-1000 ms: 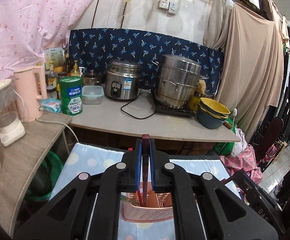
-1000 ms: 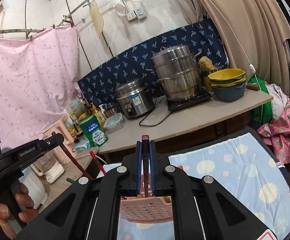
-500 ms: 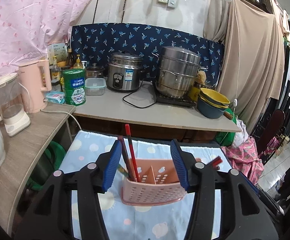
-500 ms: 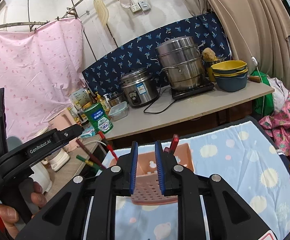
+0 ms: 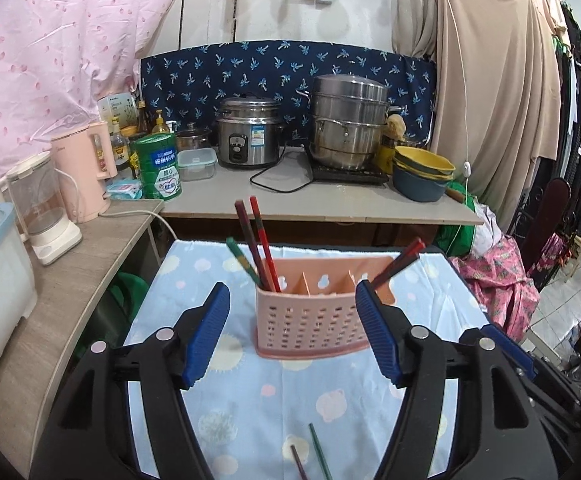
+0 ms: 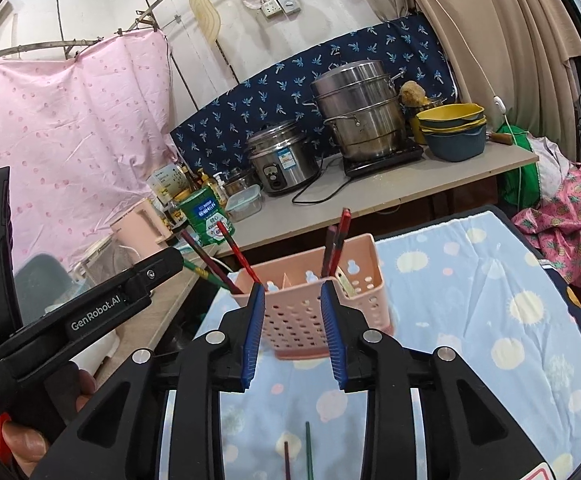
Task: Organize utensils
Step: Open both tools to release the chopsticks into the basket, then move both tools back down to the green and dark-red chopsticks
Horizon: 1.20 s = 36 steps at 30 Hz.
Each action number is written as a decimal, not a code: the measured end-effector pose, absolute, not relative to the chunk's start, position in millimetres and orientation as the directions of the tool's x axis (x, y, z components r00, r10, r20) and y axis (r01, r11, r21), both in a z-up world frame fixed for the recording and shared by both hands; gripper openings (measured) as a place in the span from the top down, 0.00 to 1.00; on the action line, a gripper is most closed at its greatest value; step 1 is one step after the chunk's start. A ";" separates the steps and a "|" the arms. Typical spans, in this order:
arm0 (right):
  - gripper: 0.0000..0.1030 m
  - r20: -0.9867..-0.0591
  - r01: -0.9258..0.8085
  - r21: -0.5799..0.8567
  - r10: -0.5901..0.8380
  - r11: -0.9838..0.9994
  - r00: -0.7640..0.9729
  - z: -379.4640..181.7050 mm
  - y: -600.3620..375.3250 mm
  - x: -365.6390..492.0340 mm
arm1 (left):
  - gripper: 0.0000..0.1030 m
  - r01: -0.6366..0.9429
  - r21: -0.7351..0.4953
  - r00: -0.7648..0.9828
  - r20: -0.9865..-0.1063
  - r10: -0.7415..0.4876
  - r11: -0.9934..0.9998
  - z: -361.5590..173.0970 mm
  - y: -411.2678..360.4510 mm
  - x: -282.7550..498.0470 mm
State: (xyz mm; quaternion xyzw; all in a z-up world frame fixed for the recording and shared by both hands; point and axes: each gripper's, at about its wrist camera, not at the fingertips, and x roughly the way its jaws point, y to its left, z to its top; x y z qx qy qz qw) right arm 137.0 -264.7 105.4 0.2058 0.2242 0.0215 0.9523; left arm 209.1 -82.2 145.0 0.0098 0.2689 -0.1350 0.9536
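Pink perforated caddy (image 5: 312, 330) holds five chopsticks (image 5: 264, 246); two lie loose; both tools (image 5: 292, 336) (image 6: 292, 330) are opening, empty.

Two loose chopsticks (image 5: 310, 458) on the cloth are cut off by the bottom edge.

A pink perforated plastic utensil caddy (image 5: 313, 326) stands upright on the blue patterned cloth (image 5: 250, 408). In the caddy's left compartment lean three long chopsticks (image 5: 256, 246); in its right compartment lean two more chopsticks (image 5: 400, 262). Before the caddy, two loose chopsticks (image 5: 314, 456) lie on the cloth. Behind the caddy runs a grey countertop (image 5: 330, 200).
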 end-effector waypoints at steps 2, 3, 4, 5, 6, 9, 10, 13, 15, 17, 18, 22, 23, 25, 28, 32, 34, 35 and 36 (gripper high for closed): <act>0.72 -0.430 0.057 0.391 0.128 0.919 0.894 102.5 -264.4 126.6 | 0.40 0.257 -0.048 0.815 -0.525 -0.244 0.965 139.5 -80.0 201.2; 0.72 -0.437 0.058 0.385 0.127 0.921 0.890 100.4 -263.4 122.3 | 0.40 0.258 -0.048 0.810 -0.533 -0.243 0.965 135.4 -78.1 196.5; 0.72 -0.446 0.058 0.377 0.126 0.924 0.886 98.0 -262.2 117.6 | 0.40 0.257 -0.049 0.805 -0.541 -0.242 0.965 132.0 -77.1 192.6; 0.72 -0.455 0.058 0.368 0.126 0.928 0.882 95.1 -260.8 112.2 | 0.40 0.257 -0.051 0.798 -0.552 -0.241 0.965 127.0 -75.3 188.5; 0.72 -0.469 0.058 0.358 0.126 0.932 0.874 90.6 -258.7 106.1 | 0.40 0.256 -0.050 0.792 -0.562 -0.239 0.965 122.9 -73.6 185.1; 0.72 -0.510 0.055 0.341 0.136 0.939 0.850 75.3 -253.4 90.8 | 0.40 0.248 -0.050 0.769 -0.597 -0.228 0.967 103.6 -66.4 171.1; 0.72 -0.523 0.055 0.332 0.136 0.942 0.841 69.9 -251.0 86.0 | 0.40 0.245 -0.052 0.762 -0.607 -0.226 0.968 98.0 -64.4 167.1; 0.72 -0.572 0.053 0.309 0.141 0.949 0.808 52.0 -245.5 72.6 | 0.40 0.233 -0.058 0.731 -0.648 -0.214 0.971 76.1 -57.0 153.7; 0.72 -0.601 0.052 0.299 0.145 0.953 0.786 39.9 -241.4 63.4 | 0.40 0.224 -0.055 0.712 -0.673 -0.202 0.973 61.2 -51.2 143.6; 0.72 -0.630 0.046 0.293 0.157 0.955 0.760 26.2 -236.9 52.9 | 0.40 0.214 -0.053 0.694 -0.694 -0.190 0.975 47.3 -45.2 134.2; 0.72 -0.644 0.043 0.287 0.160 0.957 0.748 20.3 -234.1 48.0 | 0.40 0.212 -0.054 0.685 -0.704 -0.187 0.976 40.2 -42.4 129.5; 0.72 -0.699 0.029 0.278 0.181 0.960 0.691 -7.2 -222.3 28.6 | 0.40 0.193 -0.035 0.652 -0.742 -0.155 0.980 11.8 -32.7 109.9; 0.72 -0.713 0.023 0.273 0.186 0.962 0.676 -14.5 -218.5 23.8 | 0.40 0.185 -0.035 0.642 -0.752 -0.148 0.982 5.6 -30.1 106.0; 0.72 -0.734 0.011 0.252 0.184 0.968 0.654 -25.9 -210.9 15.6 | 0.40 0.177 -0.044 0.620 -0.771 -0.146 0.983 -4.4 -26.8 97.9; 0.72 -0.755 -0.009 0.235 0.188 0.972 0.628 -38.5 -202.6 5.3 | 0.40 0.166 -0.051 0.593 -0.792 -0.142 0.985 -18.2 -22.1 86.6; 0.72 -0.775 -0.017 0.231 0.195 0.973 0.601 -50.7 -198.2 -2.9 | 0.40 0.160 -0.054 0.564 -0.815 -0.136 0.986 -30.6 -20.6 76.2; 0.72 -0.783 -0.023 0.229 0.199 0.973 0.589 -56.0 -196.3 -4.1 | 0.40 0.167 -0.051 0.552 -0.822 -0.137 0.985 -35.4 -21.7 70.6; 0.72 -0.786 -0.027 0.229 0.201 0.973 0.584 -58.0 -194.7 -5.1 | 0.40 0.170 -0.048 0.551 -0.823 -0.135 0.984 -36.5 -21.9 68.0; 0.72 -0.788 -0.032 0.226 0.202 0.974 0.581 -59.6 -192.6 -6.0 | 0.40 0.172 -0.046 0.551 -0.824 -0.135 0.984 -36.7 -21.8 65.9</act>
